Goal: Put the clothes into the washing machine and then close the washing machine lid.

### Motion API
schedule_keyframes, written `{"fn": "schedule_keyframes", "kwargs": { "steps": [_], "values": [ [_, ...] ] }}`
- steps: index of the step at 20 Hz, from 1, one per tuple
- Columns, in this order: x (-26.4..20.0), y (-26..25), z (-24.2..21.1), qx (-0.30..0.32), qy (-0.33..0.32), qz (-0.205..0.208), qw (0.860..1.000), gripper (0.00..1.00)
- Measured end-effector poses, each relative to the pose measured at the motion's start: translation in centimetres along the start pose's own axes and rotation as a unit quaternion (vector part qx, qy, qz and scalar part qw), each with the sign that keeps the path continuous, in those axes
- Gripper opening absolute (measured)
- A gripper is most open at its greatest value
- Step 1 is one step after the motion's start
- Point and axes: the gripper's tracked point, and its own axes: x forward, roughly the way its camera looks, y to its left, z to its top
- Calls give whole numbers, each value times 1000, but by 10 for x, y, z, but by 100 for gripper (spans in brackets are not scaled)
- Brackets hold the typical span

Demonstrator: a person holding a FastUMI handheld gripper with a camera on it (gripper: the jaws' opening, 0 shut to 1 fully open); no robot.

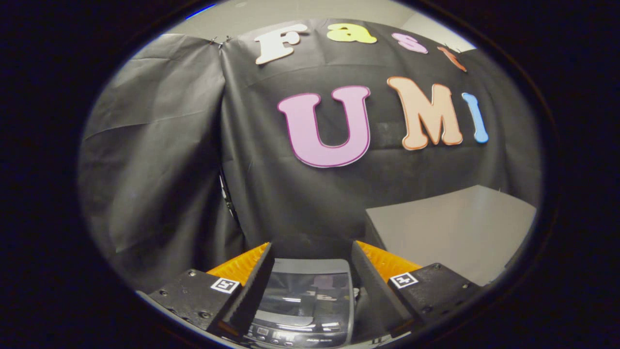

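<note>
Gripper (pixel 310 271) fingers spread wide, holding nothing | washing machine (pixel 305 310) below, between them — glossy lid (pixel 307 291) down, looks rigid and slick, best taken at its front edge | grey table (pixel 455 232) beyond, to one side

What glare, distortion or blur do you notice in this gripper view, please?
In the gripper view, fisheye distortion bows the booth wall; the washing machine lid between the open jaws of the gripper carries pale reflections; the grey table beyond is evenly lit; focus looks sharp.
</note>
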Motion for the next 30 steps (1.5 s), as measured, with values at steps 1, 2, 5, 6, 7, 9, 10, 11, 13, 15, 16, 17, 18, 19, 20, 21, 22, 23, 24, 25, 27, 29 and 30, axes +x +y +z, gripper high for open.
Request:
{"fn": "schedule_keyframes", "kwargs": {
  "steps": [1, 2, 5, 6, 7, 9, 10, 11, 13, 15, 16, 17, 18, 19, 20, 21, 22, 23, 24, 25, 27, 29, 30],
  "values": [
    [-8, -7, 6, -5, -8, -2, 1000, 97],
    [-18, -14, 14, -9, -18, -4, 1000, 97],
    [-51, -43, 29, -25, -43, -18, 999, 97],
    [-62, -53, 30, -28, -50, -21, 998, 97],
    [-74, -61, 32, -31, -60, -19, 998, 97],
    [-99, -78, 34, -33, -85, -19, 996, 97],
    [-112, -87, 34, -36, -96, -21, 994, 97],
    [-124, -95, 32, -42, -104, -21, 993, 97],
    [-146, -106, 21, -57, -111, -20, 992, 97],
    [-165, -122, 2, -65, -114, -21, 991, 97],
    [-175, -128, -9, -62, -113, -18, 991, 97],
    [-183, -133, -19, -58, -115, -15, 992, 97],
    [-191, -140, -27, -55, -119, -13, 991, 97],
    [-198, -147, -37, -52, -123, -14, 991, 96],
    [-205, -155, -47, -51, -125, -15, 991, 96],
    [-212, -163, -57, -54, -129, -17, 990, 96],
    [-222, -168, -66, -63, -134, -18, 989, 96],
    [-230, -174, -74, -76, -139, -21, 987, 96],
    [-235, -181, -82, -88, -140, -23, 986, 96],
    [-240, -187, -90, -94, -136, -28, 986, 96],
    [-249, -197, -112, -84, -122, -30, 988, 96],
    [-257, -200, -128, -72, -115, -32, 990, 96],
    [-260, -202, -134, -70, -114, -36, 990, 96]
  ]
}}
